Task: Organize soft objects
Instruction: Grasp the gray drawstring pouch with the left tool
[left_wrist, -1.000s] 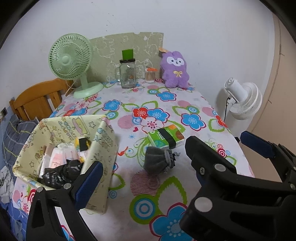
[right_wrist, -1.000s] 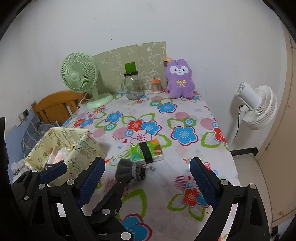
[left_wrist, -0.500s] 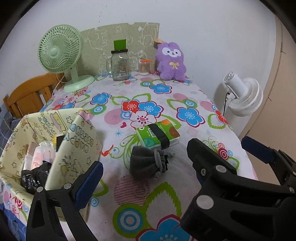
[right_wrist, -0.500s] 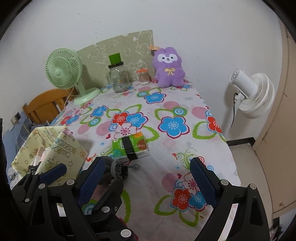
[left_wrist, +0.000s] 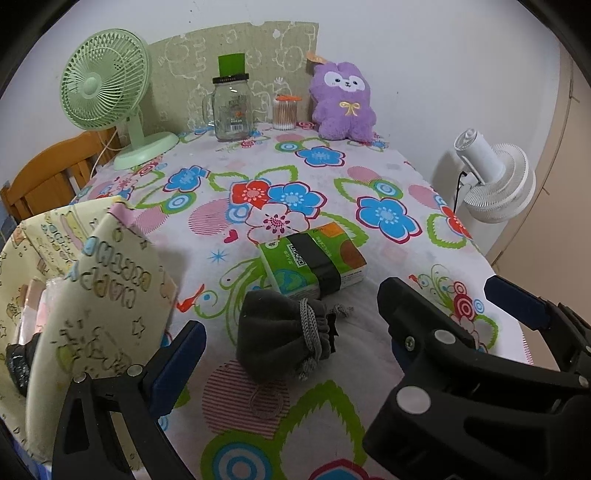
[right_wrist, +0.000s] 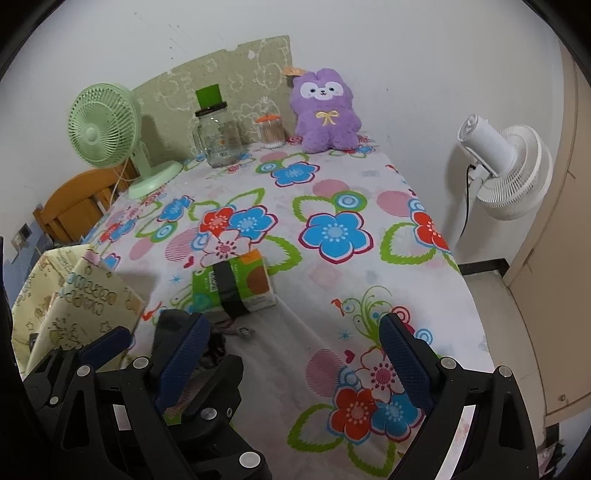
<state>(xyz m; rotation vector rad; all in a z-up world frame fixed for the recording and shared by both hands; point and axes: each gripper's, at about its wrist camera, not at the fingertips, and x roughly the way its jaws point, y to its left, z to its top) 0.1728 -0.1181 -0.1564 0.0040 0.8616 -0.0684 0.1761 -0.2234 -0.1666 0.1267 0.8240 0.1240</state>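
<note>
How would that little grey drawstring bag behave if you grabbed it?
The grey drawstring pouch looks slumped and wrinkled, so it would probably squash and flop. Its loose cord may dangle. Lying flat on the tablecloth, it seems unlikely to roll.

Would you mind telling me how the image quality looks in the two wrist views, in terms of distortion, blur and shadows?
Left wrist view: strong fisheye bending with dark corners, sharp on the grey pouch, soft shadows only. Right wrist view: same curvature, the tissue pack crisp, the wall evenly lit without glare.
</note>
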